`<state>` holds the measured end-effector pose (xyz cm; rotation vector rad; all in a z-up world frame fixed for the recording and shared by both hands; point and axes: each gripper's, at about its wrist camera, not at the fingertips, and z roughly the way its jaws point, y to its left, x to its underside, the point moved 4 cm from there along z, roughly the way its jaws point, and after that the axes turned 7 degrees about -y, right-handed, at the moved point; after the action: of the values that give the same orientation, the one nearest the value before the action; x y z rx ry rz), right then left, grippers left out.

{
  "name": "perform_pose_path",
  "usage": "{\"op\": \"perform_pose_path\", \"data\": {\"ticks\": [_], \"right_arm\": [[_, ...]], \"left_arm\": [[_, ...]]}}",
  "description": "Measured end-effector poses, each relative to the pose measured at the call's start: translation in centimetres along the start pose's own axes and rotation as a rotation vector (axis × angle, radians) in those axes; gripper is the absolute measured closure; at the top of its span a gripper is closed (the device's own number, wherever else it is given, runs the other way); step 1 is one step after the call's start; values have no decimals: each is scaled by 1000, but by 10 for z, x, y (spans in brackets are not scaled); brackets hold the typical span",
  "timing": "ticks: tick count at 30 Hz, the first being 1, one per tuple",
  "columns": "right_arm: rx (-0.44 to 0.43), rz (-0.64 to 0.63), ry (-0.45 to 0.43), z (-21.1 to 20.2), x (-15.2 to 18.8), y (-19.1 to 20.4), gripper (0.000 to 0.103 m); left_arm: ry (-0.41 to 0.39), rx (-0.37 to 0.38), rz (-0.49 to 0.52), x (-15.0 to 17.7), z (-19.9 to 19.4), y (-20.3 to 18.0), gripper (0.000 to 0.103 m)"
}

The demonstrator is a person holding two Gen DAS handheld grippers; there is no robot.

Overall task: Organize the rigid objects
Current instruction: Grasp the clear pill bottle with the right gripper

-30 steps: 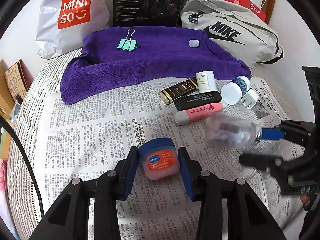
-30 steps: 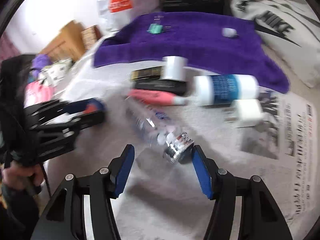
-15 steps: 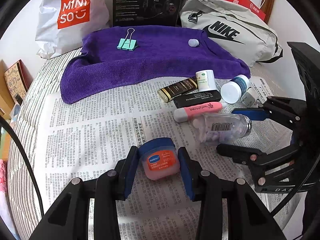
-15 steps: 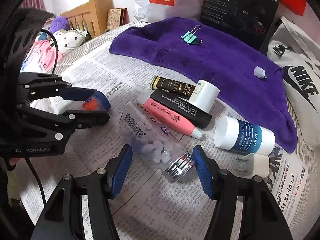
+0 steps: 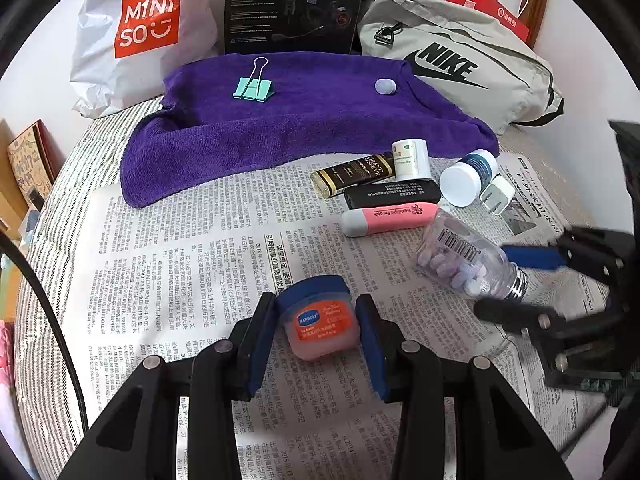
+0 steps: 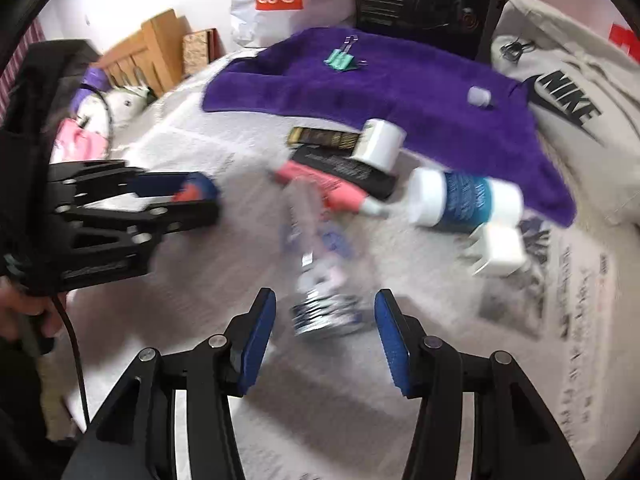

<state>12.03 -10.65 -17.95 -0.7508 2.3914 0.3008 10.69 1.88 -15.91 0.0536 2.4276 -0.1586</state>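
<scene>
My left gripper (image 5: 318,330) is shut on a small pink jar with a blue lid (image 5: 318,320), low over the newspaper (image 5: 180,260). My right gripper (image 6: 326,332) is open around the silver cap end of a clear pill bottle (image 6: 316,276) lying on the newspaper; the right wrist view is blurred. The bottle also shows in the left wrist view (image 5: 464,260), with the right gripper (image 5: 516,280) at its cap. Beyond it lie a pink tube (image 5: 390,218), a black tube (image 5: 394,192), a gold-black tube (image 5: 354,172), a white roll (image 5: 410,158), a white-blue bottle (image 5: 468,176) and a white plug (image 5: 496,196).
A purple towel (image 5: 300,128) at the back carries a green binder clip (image 5: 254,86) and a small pale cap (image 5: 385,86). Behind stand a Miniso bag (image 5: 144,32), a black box (image 5: 294,4) and a grey Nike bag (image 5: 460,64).
The right gripper has swung, turning the pill bottle so its far end points toward the pink tube. The left gripper and its jar have not moved.
</scene>
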Motion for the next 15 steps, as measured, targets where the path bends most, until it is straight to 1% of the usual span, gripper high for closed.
{"op": "perform_pose_path", "data": {"ticks": [3,6,7,9,11,15], "right_arm": [[-34,-14,-9,10,-11,0,50],[-26,-57,1,22,-16,7,50],[-17,-73,-10,23,-17,9,49],[-11,-67,-10,22,-16,9,51],[-8,-42,4,19,-14,4,61],[11,-49,10,19,-12,3,61]], "left_arm": [[2,-2,0,1,0,0,64],[5,-5,3,1,0,0,64],[4,-5,2,0,0,-1,64],[1,-4,-4,1,0,0,64],[0,-12,-1,1,-1,0,64],[-1,-36,30,1,1,-3,64]]}}
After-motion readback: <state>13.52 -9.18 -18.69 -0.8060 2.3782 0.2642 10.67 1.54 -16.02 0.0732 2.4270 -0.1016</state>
